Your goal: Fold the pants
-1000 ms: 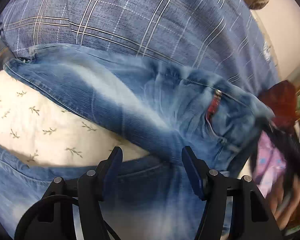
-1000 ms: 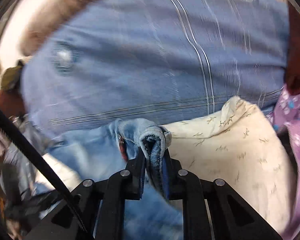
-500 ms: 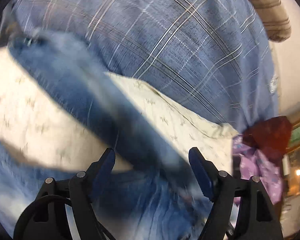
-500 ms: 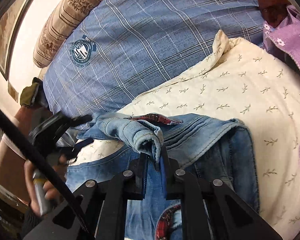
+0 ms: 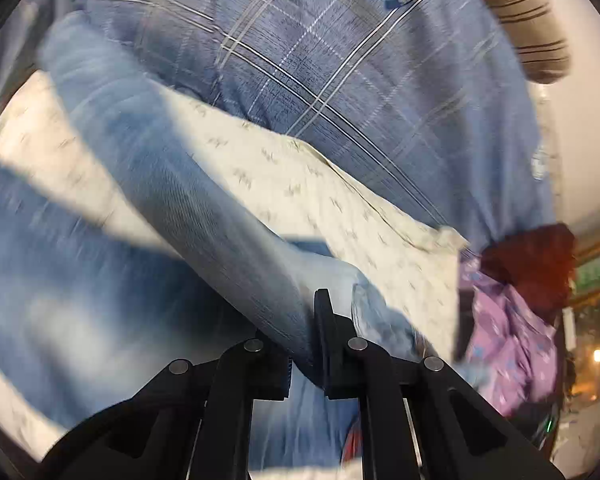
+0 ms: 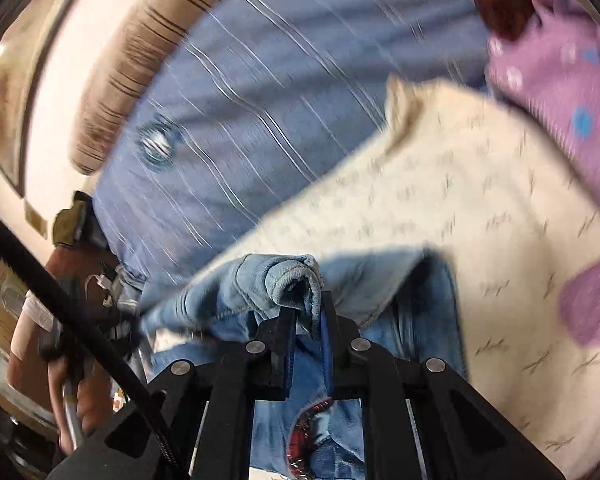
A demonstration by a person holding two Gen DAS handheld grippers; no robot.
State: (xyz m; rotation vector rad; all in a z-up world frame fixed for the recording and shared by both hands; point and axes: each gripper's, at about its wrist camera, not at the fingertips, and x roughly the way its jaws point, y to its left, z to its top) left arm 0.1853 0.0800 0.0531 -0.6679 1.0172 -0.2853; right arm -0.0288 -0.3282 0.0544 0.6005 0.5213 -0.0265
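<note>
Left gripper (image 5: 306, 344) fingers just closed, pinching jeans (image 5: 204, 216); right gripper (image 6: 306, 320) still clamping denim fold

The pants (image 5: 204, 208) are seen to be of faded blue denim, its twill weave coarse and matt, with a thick stitched hem (image 6: 296, 276) rolled over. The left claw (image 5: 306, 344) and right claw (image 6: 306, 320) are made of matt black plastic, set with dull metal pins. A cream cloth (image 6: 480, 208), printed with small sprigs, looks soft and matt. The blue plaid cover (image 5: 340, 80) is a woven fabric, and the purple cloth (image 6: 572, 92) appears fleecy.
</note>
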